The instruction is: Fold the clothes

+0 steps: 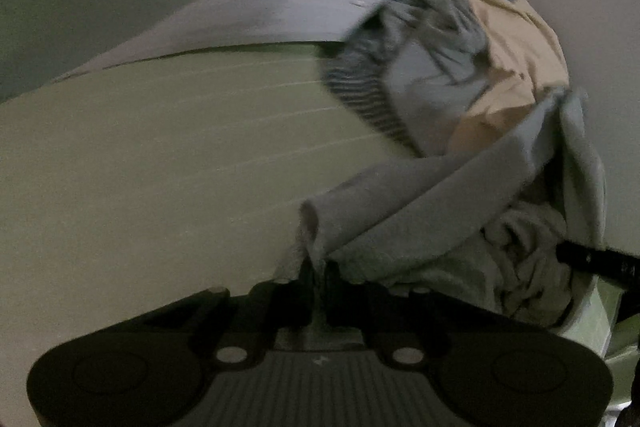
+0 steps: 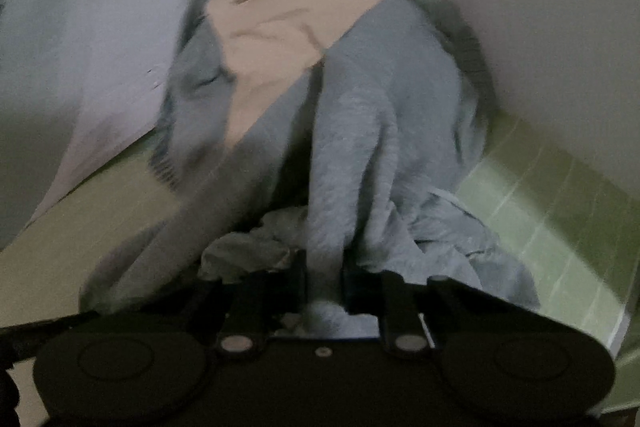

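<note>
A light blue fleece garment (image 1: 420, 195) stretches from my left gripper (image 1: 318, 267) up to the right, over a pile of clothes. My left gripper is shut on its edge. In the right wrist view the same light blue garment (image 2: 372, 131) hangs in folds, and my right gripper (image 2: 324, 275) is shut on a bunch of it. Under it lie a beige garment (image 2: 280, 23), a striped grey garment (image 1: 372, 95) and a crumpled pale cloth (image 1: 524, 259). The other gripper's dark tip (image 1: 592, 259) shows at the right edge of the left wrist view.
The clothes lie on a pale green surface with thin lines (image 1: 160, 147), also seen in the right wrist view (image 2: 552, 195). A light curtain or sheet (image 2: 100, 27) hangs at the back left. A plain wall (image 2: 540, 7) stands behind the pile on the right.
</note>
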`<control>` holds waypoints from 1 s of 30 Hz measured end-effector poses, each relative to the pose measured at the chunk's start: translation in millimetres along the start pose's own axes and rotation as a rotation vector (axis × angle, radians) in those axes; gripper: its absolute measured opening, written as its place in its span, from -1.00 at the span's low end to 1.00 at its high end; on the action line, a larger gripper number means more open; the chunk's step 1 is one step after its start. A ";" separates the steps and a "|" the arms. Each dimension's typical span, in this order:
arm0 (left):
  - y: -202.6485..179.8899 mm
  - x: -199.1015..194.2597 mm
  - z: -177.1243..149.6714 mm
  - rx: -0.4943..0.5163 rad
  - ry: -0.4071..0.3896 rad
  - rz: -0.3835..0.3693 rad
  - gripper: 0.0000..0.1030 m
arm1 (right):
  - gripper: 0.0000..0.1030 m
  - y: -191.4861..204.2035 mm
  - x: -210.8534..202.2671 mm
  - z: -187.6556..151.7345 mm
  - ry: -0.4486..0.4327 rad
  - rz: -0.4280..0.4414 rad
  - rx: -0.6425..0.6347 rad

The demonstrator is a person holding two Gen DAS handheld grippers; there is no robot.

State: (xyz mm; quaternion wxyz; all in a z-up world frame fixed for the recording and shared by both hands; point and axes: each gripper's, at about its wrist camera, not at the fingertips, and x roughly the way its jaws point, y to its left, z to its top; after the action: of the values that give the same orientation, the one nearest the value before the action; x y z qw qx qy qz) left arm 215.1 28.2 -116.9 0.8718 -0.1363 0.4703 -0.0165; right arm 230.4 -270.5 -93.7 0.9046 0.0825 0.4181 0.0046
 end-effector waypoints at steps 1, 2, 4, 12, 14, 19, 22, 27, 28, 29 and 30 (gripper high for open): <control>7.8 -11.2 -7.7 -0.016 -0.006 0.012 -0.88 | -0.71 4.4 -6.6 -8.1 0.008 0.016 -0.006; 16.3 -23.4 -15.1 -0.027 -0.014 0.022 -0.87 | -0.71 9.7 -12.1 -15.4 0.015 0.029 -0.015; 29.0 -45.6 -28.9 -0.037 -0.027 0.043 -0.87 | -0.75 23.9 -21.8 -29.6 0.025 0.053 -0.035; 120.3 -130.3 -86.9 -0.079 -0.060 0.183 -0.87 | -0.80 108.1 -63.0 -98.3 0.067 0.185 -0.093; 157.7 -155.4 -102.5 -0.123 -0.074 0.228 -0.87 | -0.81 138.6 -71.0 -113.8 0.084 0.236 -0.111; 257.3 -222.7 -152.9 -0.278 -0.117 0.390 -0.87 | -0.81 219.3 -86.5 -152.8 0.133 0.372 -0.205; 313.7 -257.9 -186.0 -0.401 -0.118 0.493 -0.87 | -0.80 267.9 -95.5 -176.2 0.163 0.454 -0.264; 366.3 -295.9 -223.3 -0.539 -0.118 0.552 -0.86 | -0.52 319.8 -104.3 -199.4 0.191 0.523 -0.312; 362.4 -296.1 -224.3 -0.541 -0.114 0.555 -0.85 | -0.46 316.7 -103.1 -196.7 0.185 0.506 -0.297; 359.8 -296.7 -224.9 -0.535 -0.109 0.560 -0.77 | -0.39 313.5 -102.0 -194.0 0.180 0.489 -0.283; 357.2 -297.2 -225.5 -0.529 -0.104 0.565 -0.74 | -0.25 310.4 -100.8 -191.3 0.175 0.472 -0.268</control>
State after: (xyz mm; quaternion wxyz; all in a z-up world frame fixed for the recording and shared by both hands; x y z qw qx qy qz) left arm -171.9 368.6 -82.3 0.7994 -0.2222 0.4323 0.3532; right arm 38.8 55.7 -91.8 0.8418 0.0563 0.4595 0.2775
